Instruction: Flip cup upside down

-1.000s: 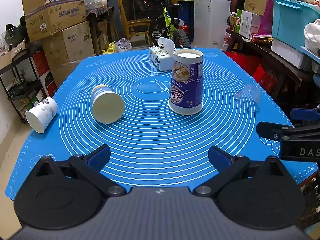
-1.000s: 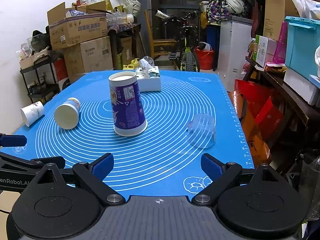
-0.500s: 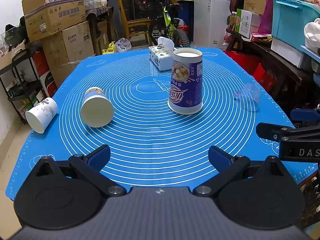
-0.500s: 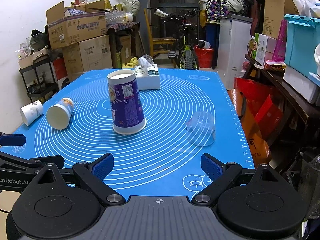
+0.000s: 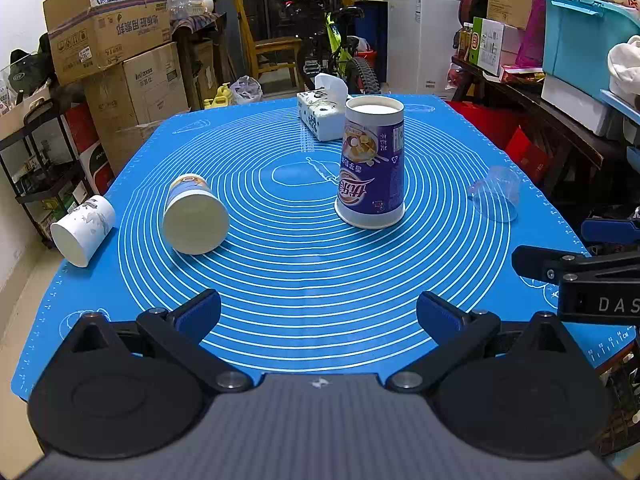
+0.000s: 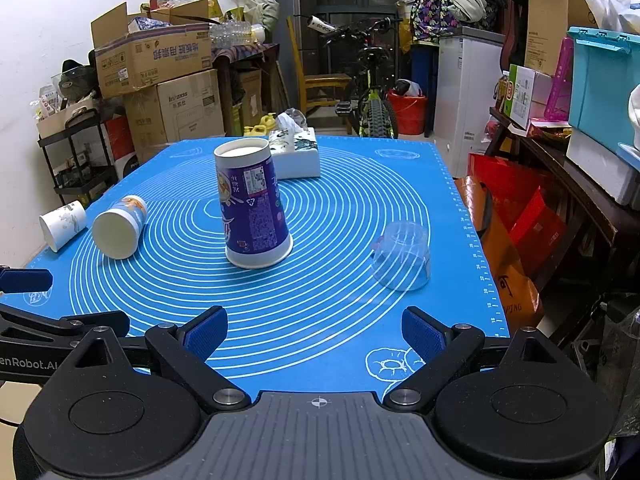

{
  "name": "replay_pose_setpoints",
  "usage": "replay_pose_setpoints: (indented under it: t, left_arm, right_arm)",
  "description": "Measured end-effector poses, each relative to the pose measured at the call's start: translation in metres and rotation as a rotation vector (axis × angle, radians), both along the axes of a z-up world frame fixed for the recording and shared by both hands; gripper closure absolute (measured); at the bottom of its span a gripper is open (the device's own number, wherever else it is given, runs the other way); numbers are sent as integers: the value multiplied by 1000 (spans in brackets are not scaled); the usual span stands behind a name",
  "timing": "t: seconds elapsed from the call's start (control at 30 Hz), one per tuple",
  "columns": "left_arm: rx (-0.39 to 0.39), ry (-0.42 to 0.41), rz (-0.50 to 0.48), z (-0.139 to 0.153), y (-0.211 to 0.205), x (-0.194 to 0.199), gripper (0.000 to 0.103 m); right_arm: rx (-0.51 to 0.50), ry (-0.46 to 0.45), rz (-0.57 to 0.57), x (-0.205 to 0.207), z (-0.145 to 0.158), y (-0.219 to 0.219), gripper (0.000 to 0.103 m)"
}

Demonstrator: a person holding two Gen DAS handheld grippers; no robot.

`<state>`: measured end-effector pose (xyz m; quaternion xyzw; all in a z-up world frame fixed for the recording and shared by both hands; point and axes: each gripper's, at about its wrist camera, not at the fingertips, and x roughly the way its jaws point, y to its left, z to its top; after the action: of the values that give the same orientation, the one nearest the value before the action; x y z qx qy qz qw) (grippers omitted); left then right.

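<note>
A tall purple paper cup stands upside down, rim on the blue mat; it also shows in the right wrist view. A blue-and-cream paper cup lies on its side to the left, also seen in the right wrist view. A white paper cup lies on its side at the mat's left edge. A clear plastic cup sits mouth down at the right. My left gripper and right gripper are open, empty, and at the mat's near edge.
A tissue box stands at the far middle of the mat. Cardboard boxes are stacked beyond the far left; a bicycle and a white cabinet are behind. Shelves with bins line the right side.
The blue-and-cream cup has rolled left on the mat and settled. Both grippers have stayed nearly still and open.
</note>
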<state>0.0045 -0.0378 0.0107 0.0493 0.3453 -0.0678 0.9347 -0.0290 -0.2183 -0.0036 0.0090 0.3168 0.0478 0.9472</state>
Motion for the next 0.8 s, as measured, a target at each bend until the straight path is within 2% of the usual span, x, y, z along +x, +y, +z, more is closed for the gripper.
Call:
replay_pose_setpoints:
  t: [0.8]
  left_arm:
    - [3, 2, -3, 0, -2, 1, 0]
  right_arm:
    - [1, 4, 1, 0, -2, 0, 9]
